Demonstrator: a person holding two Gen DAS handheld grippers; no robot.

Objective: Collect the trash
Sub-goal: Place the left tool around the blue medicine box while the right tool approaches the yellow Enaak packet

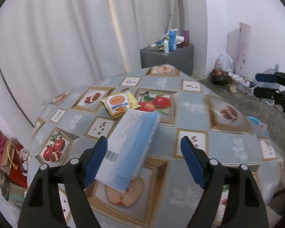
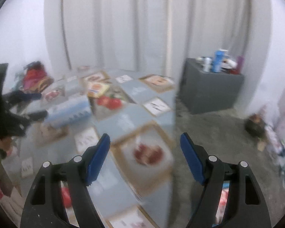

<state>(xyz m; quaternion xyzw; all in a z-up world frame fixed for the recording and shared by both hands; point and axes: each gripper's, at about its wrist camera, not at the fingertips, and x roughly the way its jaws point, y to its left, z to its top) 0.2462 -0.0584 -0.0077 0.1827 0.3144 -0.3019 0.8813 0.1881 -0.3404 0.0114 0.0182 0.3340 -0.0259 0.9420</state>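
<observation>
Here the left tool stands wide over the worktop, and a pale blue-and-white box lies between its blue pads. The box sits against the left pad, while a clear gap separates it from the right pad, so I judge it is not clamped. Whether it rests on the patterned cloth or hangs just above it, the blur will not let me say. Its long side runs along the line of the fingers — a sensible alignment, since the narrow width is what the jaws can span.

Beyond the box lies a yellow snack packet, flat on the cloth and touching nothing but the worktop. It looks like the other piece of trash to gather.

The right tool hangs wide too, with nothing between its pads — only the cloth and the worktop's edge show below it. It is well apart from the box, off to the right side, which leaves it free to go for the packet.

As for containers: a grey bin-like box stands on the floor past the worktop, holding bottles and tubes heaped to its top. On the floor at the left sit paper bags stuffed with coloured paper. Which of these is meant for the trash I cannot tell.
</observation>
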